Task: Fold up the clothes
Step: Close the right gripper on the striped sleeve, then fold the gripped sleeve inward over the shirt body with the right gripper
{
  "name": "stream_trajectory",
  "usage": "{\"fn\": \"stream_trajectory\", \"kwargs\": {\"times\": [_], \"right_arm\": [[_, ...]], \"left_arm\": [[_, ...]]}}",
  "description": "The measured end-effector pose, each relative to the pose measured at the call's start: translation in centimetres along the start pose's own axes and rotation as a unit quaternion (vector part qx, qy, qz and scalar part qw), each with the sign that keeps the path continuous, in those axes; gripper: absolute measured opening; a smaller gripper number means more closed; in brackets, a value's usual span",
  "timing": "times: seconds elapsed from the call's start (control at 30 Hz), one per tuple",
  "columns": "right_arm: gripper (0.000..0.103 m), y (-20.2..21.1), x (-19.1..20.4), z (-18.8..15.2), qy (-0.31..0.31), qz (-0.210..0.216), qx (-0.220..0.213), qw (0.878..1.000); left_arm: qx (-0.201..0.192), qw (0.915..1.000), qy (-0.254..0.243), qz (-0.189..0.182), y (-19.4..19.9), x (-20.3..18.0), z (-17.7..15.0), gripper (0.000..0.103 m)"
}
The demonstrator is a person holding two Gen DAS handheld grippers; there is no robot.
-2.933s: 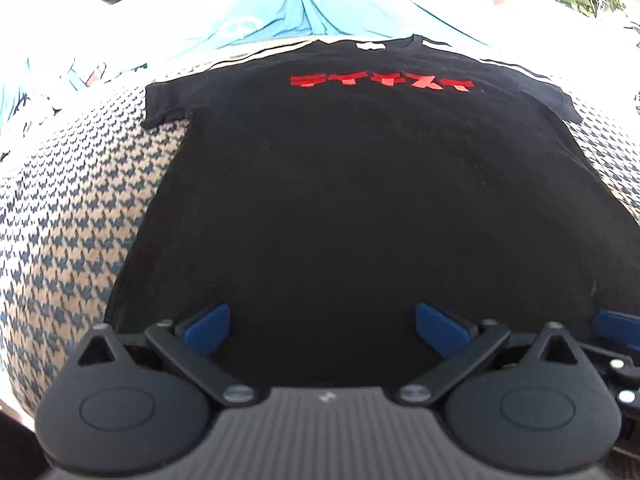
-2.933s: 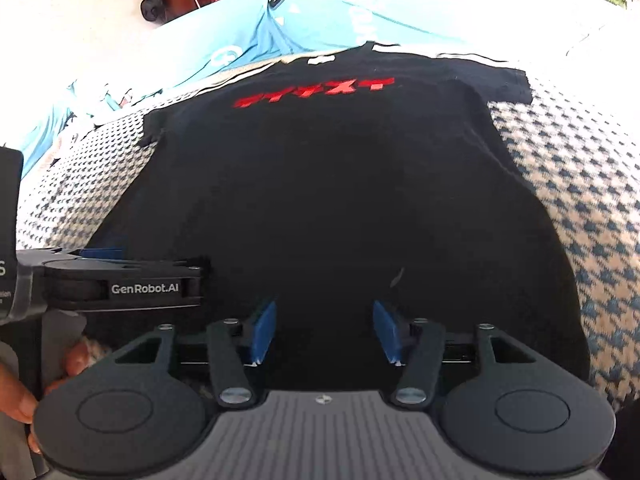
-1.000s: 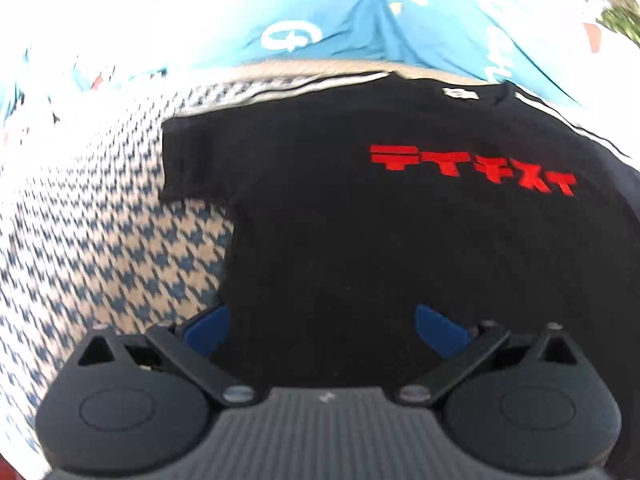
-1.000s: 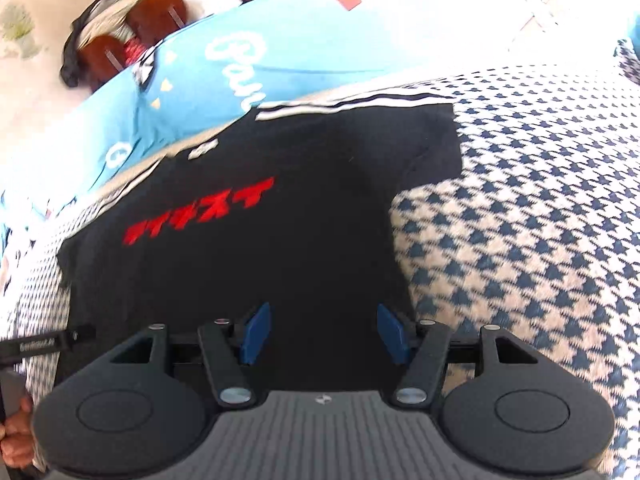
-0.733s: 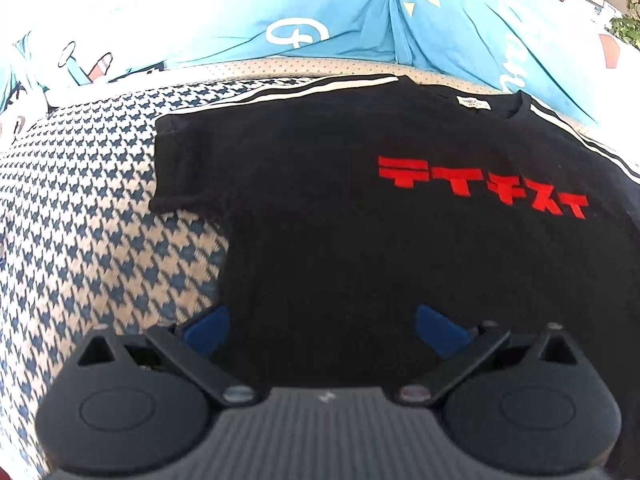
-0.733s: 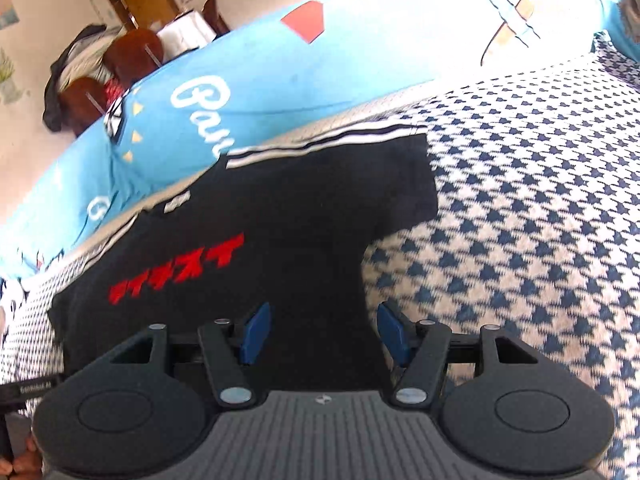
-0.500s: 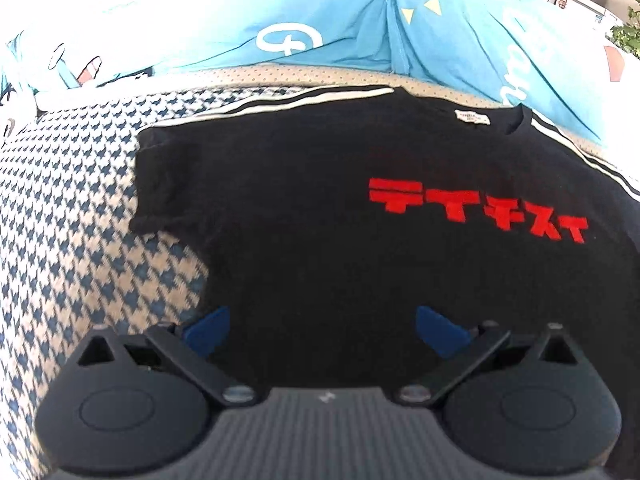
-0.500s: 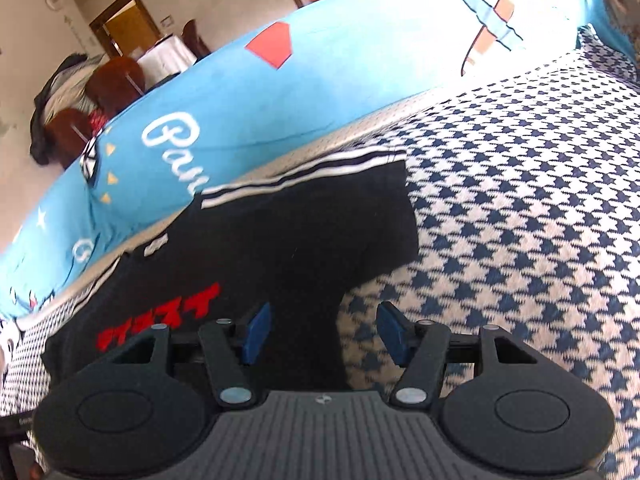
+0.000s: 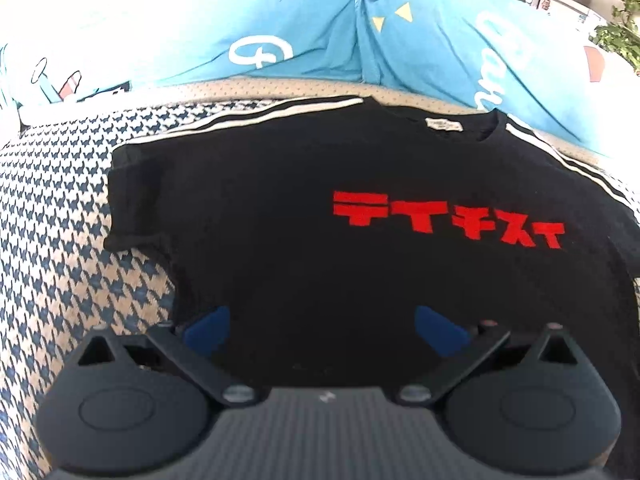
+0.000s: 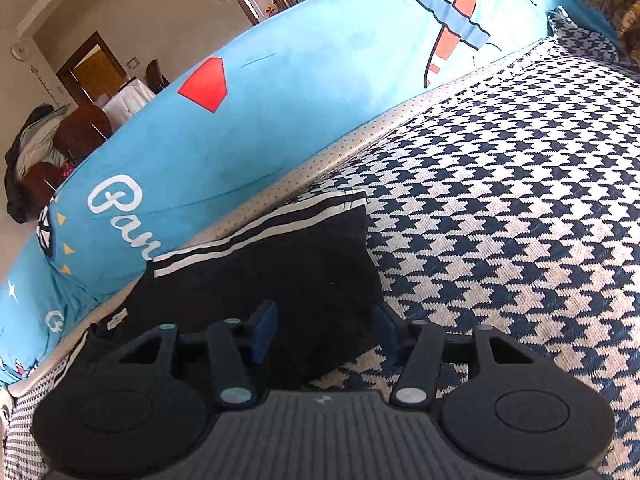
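Sleeves come first, as I judge it: the black T-shirt (image 9: 304,216) lies flat, front up, on the houndstooth cover (image 9: 60,240) of what looks like a sofa seat, its collar towards the blue cushions (image 9: 200,28) at the back and nothing folded yet. The right claw (image 10: 324,332) hangs over the right sleeve (image 10: 304,264), blue pads either side of the sleeve's lower edge, jaws about half open and closing with the cloth between them but not yet pinched. For a clean fold it should bite both layers near the cuff corner, not just the top one, then carry the sleeve inwards across the chest. The left claw (image 9: 320,326) stands wide open and empty above the shirt's body, just inside the left sleeve (image 9: 140,200); it would want to shift outwards to that cuff to match.

Little stands in the way. The cushions sit close behind the striped shoulders, touching or nearly so. Chairs (image 10: 80,128) and a doorway (image 10: 92,72) are well apart
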State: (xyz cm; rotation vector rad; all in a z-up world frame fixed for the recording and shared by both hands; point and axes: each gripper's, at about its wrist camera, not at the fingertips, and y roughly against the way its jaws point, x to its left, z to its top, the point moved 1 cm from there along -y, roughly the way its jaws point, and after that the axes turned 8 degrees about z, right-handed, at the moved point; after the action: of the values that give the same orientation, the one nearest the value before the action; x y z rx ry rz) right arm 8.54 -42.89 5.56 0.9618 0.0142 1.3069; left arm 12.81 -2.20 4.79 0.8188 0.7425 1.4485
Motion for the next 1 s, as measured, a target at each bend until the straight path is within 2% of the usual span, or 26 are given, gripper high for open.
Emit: {"fn": "stream_trajectory", "kwargs": {"times": [0.33,0.4,0.53,0.63,0.7,0.87,1.0], "right_arm": [[0.054,-1.1,-0.8,0.7,0.006,-0.016,-0.034,0.999],[0.054,-1.6,-1.2,0.8,0.003,-0.017,-0.030,0.999],[0.054,-2.2,-0.6,0.8,0.036,-0.017,-0.031,0.999],[0.042,-2.7,-0.3,0.7,0.050,-0.019,-0.035,0.998],[0.023,-3.0,-0.3,0.7,0.050,-0.016,-0.037,0.998],[0.013,-3.4,-0.3,0.9,0.042,-0.002,-0.037,0.998],[0.010,-3.1,0.6,0.9,0.050,-0.007,-0.045,0.998]], "left_arm": [[0.003,1.0000,0.000,-0.001,0.3,0.6,-0.2,0.103],[0.005,1.0000,0.003,-0.002,0.2,0.7,-0.3,0.103],[0.009,0.9999,0.005,-0.003,0.0,0.9,-0.3,0.103],[0.011,0.9999,0.002,-0.003,-0.1,0.9,-0.5,0.103],[0.013,0.9999,-0.001,-0.003,-0.1,0.8,-0.6,0.103],[0.016,0.9999,-0.006,-0.001,-0.3,0.7,-0.6,0.103],[0.020,0.9998,-0.002,0.002,-0.4,0.9,-0.6,0.103]]}}
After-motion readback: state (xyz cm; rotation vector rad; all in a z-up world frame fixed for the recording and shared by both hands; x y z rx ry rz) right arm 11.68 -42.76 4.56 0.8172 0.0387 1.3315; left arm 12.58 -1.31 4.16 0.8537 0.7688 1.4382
